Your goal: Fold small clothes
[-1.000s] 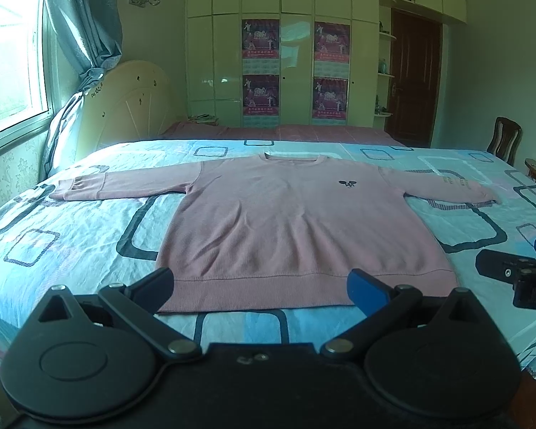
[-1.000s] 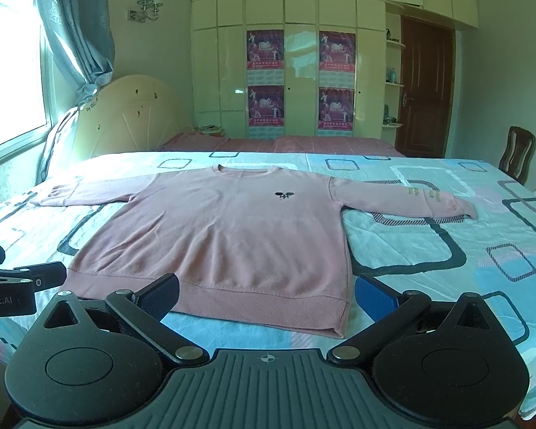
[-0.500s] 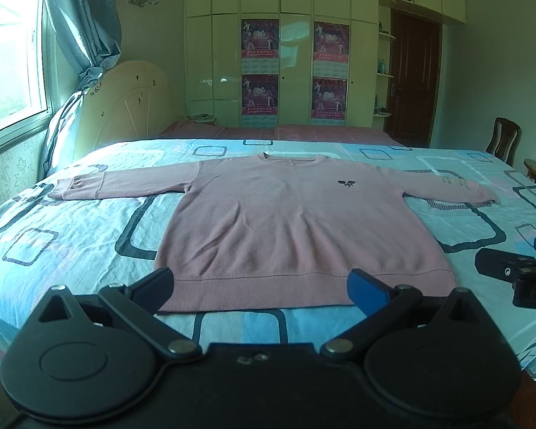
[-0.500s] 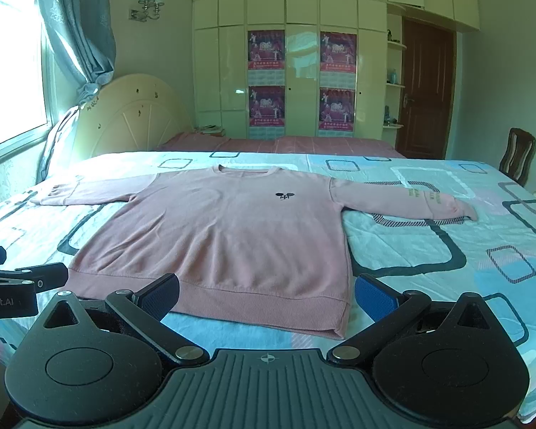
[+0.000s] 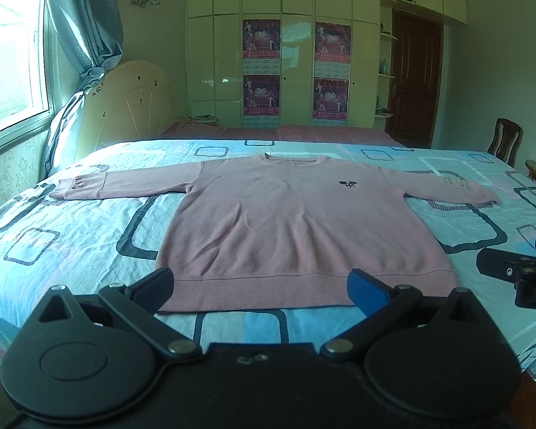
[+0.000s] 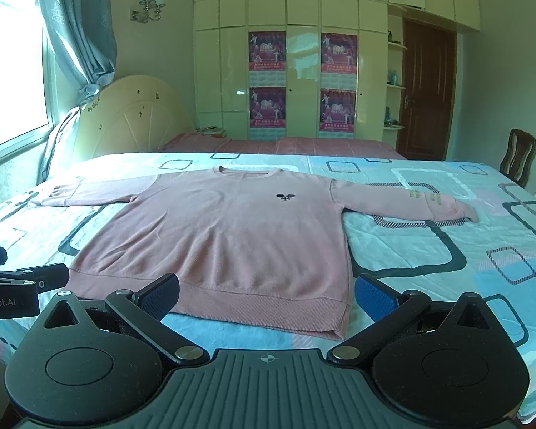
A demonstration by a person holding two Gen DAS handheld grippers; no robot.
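A pink long-sleeved sweater [image 5: 286, 221] lies flat on the bed, front up, both sleeves spread out to the sides, hem toward me. It also shows in the right wrist view [image 6: 232, 236]. My left gripper [image 5: 261, 287] is open and empty, held just in front of the hem's middle. My right gripper [image 6: 266, 295] is open and empty, in front of the hem's right part. Each gripper shows at the edge of the other's view: the right one [image 5: 514, 271] and the left one [image 6: 14, 286].
The bed [image 5: 71, 250] has a blue sheet with dark square outlines. A cream headboard [image 5: 125, 103] and a window with curtain [image 5: 82, 18] stand at left. A wardrobe wall [image 5: 286, 53], a brown door [image 5: 414, 82] and a wooden chair [image 5: 505, 143] lie beyond.
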